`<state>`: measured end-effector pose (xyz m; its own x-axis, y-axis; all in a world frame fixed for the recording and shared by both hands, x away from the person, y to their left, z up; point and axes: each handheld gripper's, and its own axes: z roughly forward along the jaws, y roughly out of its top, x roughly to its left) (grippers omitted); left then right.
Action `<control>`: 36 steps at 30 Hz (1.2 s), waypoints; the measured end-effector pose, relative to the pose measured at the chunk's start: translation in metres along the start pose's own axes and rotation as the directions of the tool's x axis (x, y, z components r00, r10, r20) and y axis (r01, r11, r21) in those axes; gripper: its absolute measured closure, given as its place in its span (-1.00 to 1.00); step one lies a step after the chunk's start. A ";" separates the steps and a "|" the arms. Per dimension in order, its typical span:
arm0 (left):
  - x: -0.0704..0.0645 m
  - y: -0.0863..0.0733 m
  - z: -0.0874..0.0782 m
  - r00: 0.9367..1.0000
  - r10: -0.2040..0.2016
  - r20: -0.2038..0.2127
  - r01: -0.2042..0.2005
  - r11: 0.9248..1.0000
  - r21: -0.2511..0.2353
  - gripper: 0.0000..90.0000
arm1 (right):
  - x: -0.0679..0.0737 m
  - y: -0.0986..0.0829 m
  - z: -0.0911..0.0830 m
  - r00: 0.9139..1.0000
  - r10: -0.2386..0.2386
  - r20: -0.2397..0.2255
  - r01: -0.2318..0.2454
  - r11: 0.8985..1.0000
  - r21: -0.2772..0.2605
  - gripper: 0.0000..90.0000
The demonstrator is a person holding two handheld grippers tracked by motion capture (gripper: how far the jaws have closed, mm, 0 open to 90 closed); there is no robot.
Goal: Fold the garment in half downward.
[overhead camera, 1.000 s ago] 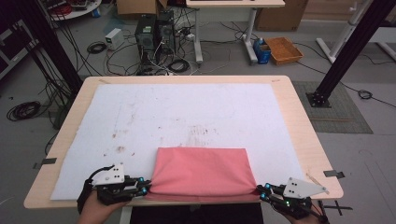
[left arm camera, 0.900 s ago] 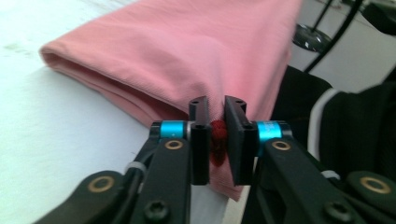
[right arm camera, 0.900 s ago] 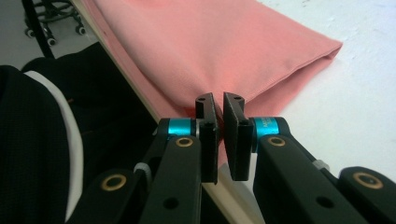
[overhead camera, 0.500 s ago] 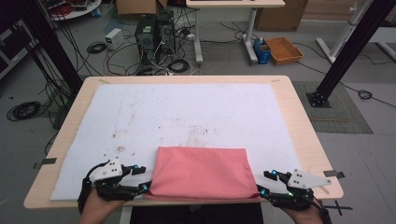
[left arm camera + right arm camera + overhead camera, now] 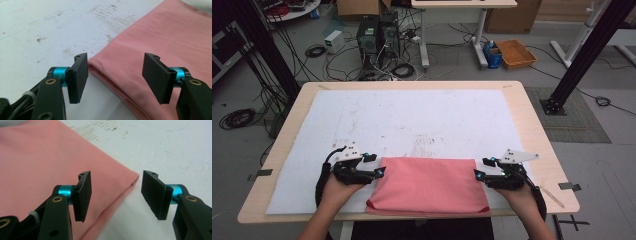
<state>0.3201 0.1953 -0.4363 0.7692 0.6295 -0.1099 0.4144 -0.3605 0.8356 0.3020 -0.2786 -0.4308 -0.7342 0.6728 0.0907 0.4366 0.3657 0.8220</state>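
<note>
Cloth: I see a folded pink cloth (image 5: 428,185) lying flat at the near edge of the table (image 5: 539,135), on a stained white sheet (image 5: 412,120).
Left tool (image 5: 381,171): I have it at the cloth's far left corner, jaws wide apart and holding nothing; in the left gripper view the folded edge runs between the jaws.
Right tool (image 5: 477,174): I hold it at the far right corner, also spread wide and empty, the corner tip just between the jaws.
</note>
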 end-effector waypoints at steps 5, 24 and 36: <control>0.012 0.006 0.015 1.000 -0.007 -0.019 0.007 0.999 0.038 -0.16 | -0.011 0.009 0.020 1.000 -0.004 0.010 0.004 0.999 0.041 -0.02; 0.005 0.001 0.027 0.999 0.048 0.002 -0.048 0.993 0.105 0.39 | -0.019 0.002 0.035 0.999 -0.020 -0.039 0.025 0.992 0.120 0.72; 0.004 0.011 0.020 0.997 0.079 -0.010 -0.078 0.995 0.070 0.83 | -0.022 0.017 0.029 0.998 -0.054 -0.016 0.056 0.993 0.104 0.93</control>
<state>0.3374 0.1805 -0.4384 0.7944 0.6061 -0.0383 0.3863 -0.4557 0.8019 0.3409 -0.2690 -0.4352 -0.7650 0.6417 0.0549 0.4469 0.4677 0.7626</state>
